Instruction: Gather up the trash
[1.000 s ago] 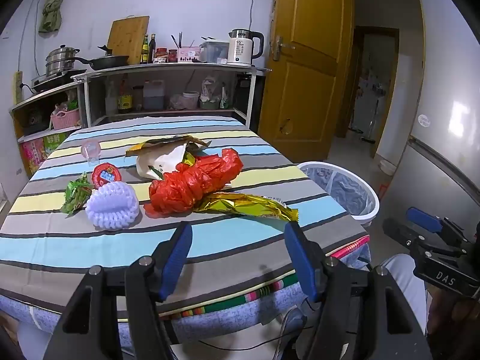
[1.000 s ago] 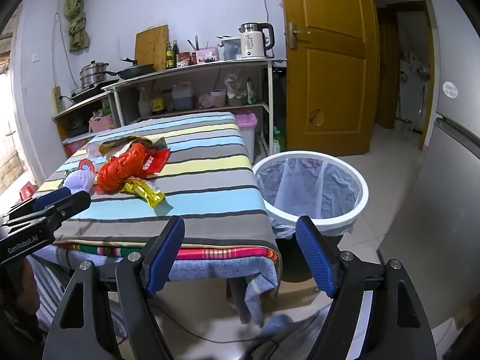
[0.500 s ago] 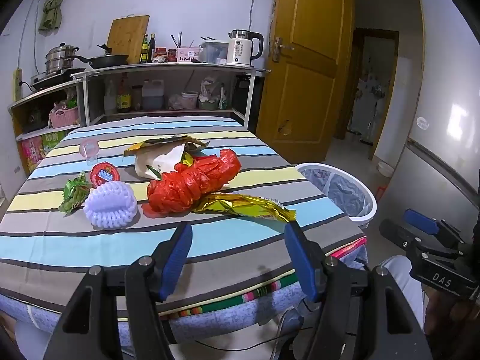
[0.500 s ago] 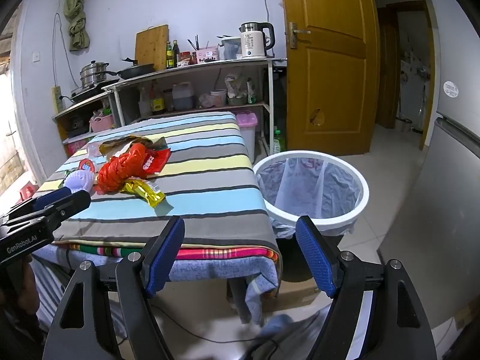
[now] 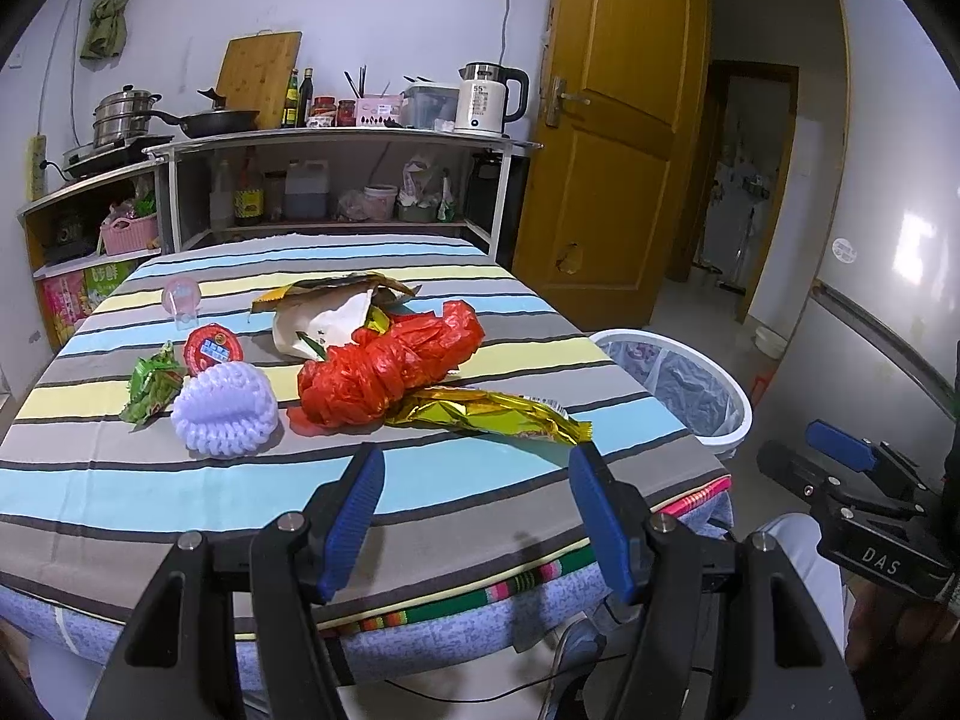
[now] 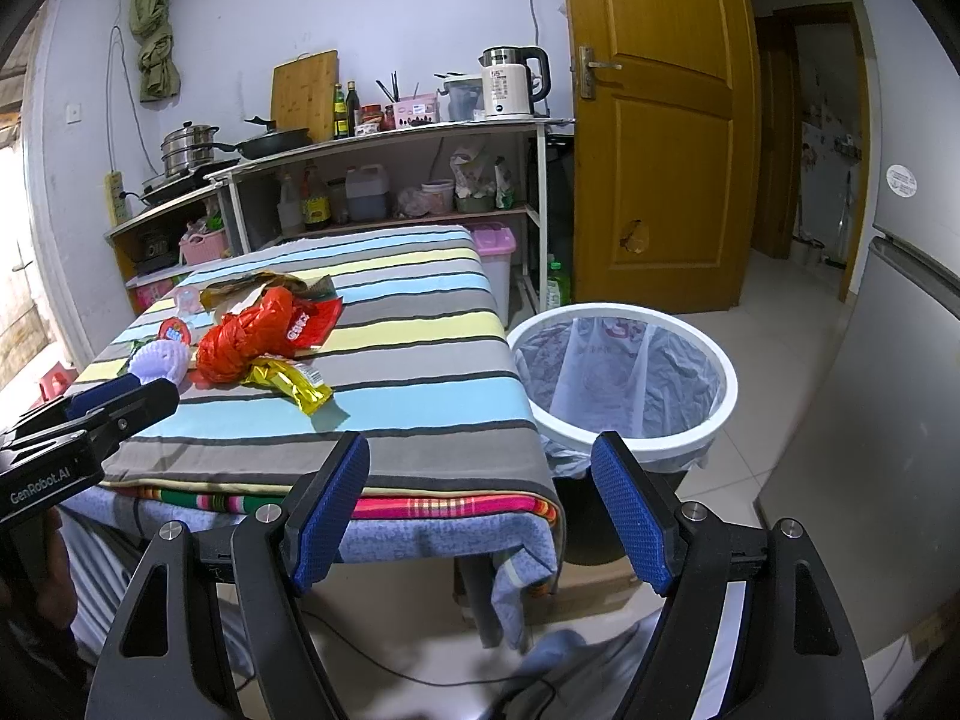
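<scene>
The near edge of the striped-cloth table point(image 5: 180, 480) lies bare, open to reach across. Mid-table, a crumpled red plastic bag point(image 5: 390, 372), gold foil wrapper point(image 5: 498, 414) and white foam fruit net point(image 5: 225, 414) crowd together. Off the right edge, the white lined bin point(image 6: 624, 384) stands open-topped.

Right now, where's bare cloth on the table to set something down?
Free: the near strip between the gold wrapper and the table edge, and the far end beyond the paper bag. Crowded: the middle, around the red bag and foam net.
</scene>
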The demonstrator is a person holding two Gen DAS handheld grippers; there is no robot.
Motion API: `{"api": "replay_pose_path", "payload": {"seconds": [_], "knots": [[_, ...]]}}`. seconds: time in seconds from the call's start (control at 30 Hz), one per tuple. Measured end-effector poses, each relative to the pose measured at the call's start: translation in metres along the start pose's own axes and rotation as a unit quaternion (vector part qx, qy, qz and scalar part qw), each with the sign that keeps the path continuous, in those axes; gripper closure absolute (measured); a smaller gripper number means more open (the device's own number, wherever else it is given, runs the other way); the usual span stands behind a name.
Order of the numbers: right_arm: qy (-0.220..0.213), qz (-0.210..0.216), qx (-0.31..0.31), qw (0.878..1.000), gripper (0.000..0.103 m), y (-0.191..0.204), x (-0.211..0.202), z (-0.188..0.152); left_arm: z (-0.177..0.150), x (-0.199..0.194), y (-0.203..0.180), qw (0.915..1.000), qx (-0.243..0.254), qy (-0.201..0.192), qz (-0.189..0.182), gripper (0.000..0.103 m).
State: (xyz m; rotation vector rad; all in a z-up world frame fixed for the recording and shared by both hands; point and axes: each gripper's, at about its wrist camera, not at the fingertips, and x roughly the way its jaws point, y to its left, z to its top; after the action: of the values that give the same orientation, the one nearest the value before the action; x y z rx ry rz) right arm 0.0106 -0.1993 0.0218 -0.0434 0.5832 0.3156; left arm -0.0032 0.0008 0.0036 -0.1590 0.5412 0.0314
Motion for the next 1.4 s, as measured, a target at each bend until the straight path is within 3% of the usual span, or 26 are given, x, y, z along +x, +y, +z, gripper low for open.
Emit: {"api": "replay_pose_path", "payload": {"seconds": [1.4], "knots": [[-0.002,0.000,-0.001,1.000,0.026,0.0020,-0.0014,-0.0004,0.0003,-0.0042,0.0017,1.0000,0.001,-0.003,0.000,0.037]]}}
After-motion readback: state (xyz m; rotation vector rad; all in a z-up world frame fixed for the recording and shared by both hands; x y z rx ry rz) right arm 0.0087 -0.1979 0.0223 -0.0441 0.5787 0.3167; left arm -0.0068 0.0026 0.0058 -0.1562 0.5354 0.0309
